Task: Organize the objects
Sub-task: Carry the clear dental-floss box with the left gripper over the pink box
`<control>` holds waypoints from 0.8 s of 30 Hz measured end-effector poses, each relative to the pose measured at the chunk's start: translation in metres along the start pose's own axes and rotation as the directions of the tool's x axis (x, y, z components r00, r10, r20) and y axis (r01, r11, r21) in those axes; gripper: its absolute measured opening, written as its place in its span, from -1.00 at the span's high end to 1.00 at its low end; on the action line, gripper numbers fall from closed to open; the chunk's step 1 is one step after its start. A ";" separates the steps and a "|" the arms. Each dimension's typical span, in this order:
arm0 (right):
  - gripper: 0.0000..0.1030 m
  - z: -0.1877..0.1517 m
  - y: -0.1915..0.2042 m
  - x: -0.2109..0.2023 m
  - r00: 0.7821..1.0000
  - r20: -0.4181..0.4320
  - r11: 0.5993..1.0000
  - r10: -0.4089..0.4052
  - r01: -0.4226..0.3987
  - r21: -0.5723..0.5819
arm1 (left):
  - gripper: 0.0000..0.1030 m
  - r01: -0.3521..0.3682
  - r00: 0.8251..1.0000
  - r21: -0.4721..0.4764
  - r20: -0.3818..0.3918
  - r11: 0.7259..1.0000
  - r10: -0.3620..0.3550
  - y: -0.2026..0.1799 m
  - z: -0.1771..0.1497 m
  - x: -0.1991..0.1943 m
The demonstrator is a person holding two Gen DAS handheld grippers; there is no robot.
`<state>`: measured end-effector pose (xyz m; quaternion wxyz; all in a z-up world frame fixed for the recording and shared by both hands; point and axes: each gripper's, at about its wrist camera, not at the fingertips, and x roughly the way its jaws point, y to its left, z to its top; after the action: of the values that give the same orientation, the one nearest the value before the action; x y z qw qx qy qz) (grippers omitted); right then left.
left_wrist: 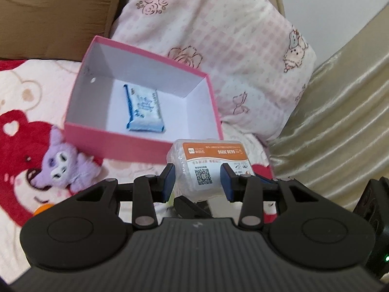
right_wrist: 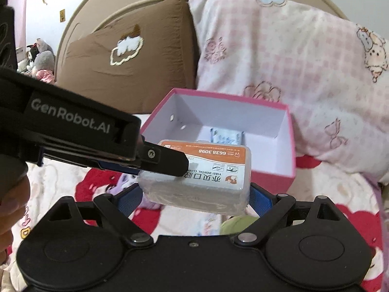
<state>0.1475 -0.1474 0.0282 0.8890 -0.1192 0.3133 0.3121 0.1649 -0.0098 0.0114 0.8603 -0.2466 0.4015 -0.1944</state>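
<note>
A clear-wrapped white pack with an orange label and a QR code (left_wrist: 206, 168) hangs in the air just in front of the open pink box (left_wrist: 116, 133). My left gripper (left_wrist: 197, 180) is shut on it, one blue pad on each side. In the right wrist view the same pack (right_wrist: 206, 170) sits between the blue pads of my right gripper (right_wrist: 195, 197), which is shut on it too. There my left gripper (right_wrist: 167, 163) comes in from the left, over the pack's near corner. A blue and white sachet (left_wrist: 144, 108) lies on the box floor.
The pink box (right_wrist: 272, 177) rests on a bedspread with red bears (left_wrist: 19, 146). A purple plush toy (left_wrist: 63, 165) lies left of the box. A pink-patterned pillow (left_wrist: 231, 48) and a brown pillow (left_wrist: 48, 12) lean behind it. A hand (right_wrist: 12, 209) shows at the left.
</note>
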 end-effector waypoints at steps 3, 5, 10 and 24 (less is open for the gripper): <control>-0.84 0.009 -0.009 0.009 1.000 -0.001 1.000 -0.022 0.022 -0.011 | 0.25 0.011 1.000 -0.016 -0.003 1.000 -0.011 0.000 0.014 0.013; -0.84 0.016 -0.013 0.015 0.999 0.008 0.999 -0.032 0.032 -0.025 | 0.25 0.013 1.000 -0.012 0.005 1.000 -0.013 0.000 0.024 0.019; -0.84 0.033 -0.023 0.033 1.000 0.019 1.000 -0.015 0.015 -0.014 | 0.25 -0.016 1.000 0.002 0.022 1.000 0.016 0.001 0.048 0.030; -0.83 0.086 -0.056 0.112 0.977 -0.074 0.980 0.198 -0.197 0.009 | 0.25 -0.259 0.964 0.034 0.067 0.965 0.256 0.013 0.099 0.061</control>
<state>0.2923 -0.1018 0.0245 0.8413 -0.0983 0.3570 0.3938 0.2814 -0.0048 0.0225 0.8954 -0.1799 0.3990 -0.0816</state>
